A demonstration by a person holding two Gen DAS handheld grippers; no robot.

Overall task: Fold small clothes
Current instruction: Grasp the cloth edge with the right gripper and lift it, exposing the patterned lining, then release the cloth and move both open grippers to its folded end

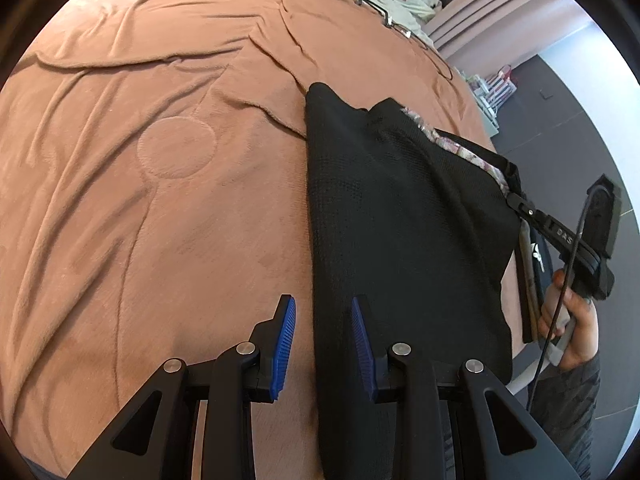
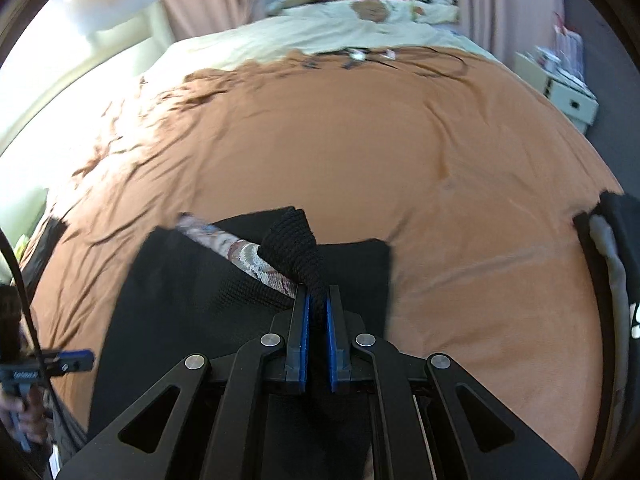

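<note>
On the brown bedspread [image 1: 160,200] we have a black knit garment [image 1: 400,220] lying near the bed's edge. Our right gripper [image 2: 316,312] clamps its raised corner; our left gripper [image 1: 323,312] hovers with fingers parted over its edge.

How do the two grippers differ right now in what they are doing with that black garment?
The left gripper is open, its blue pads apart over the edge of the black garment; the right gripper is shut, pinching a fold of that knit fabric. The left gripper holds nothing, while the right gripper lifts a corner above the orange blanket. Both have black arms and ribbed blue pads.
</note>
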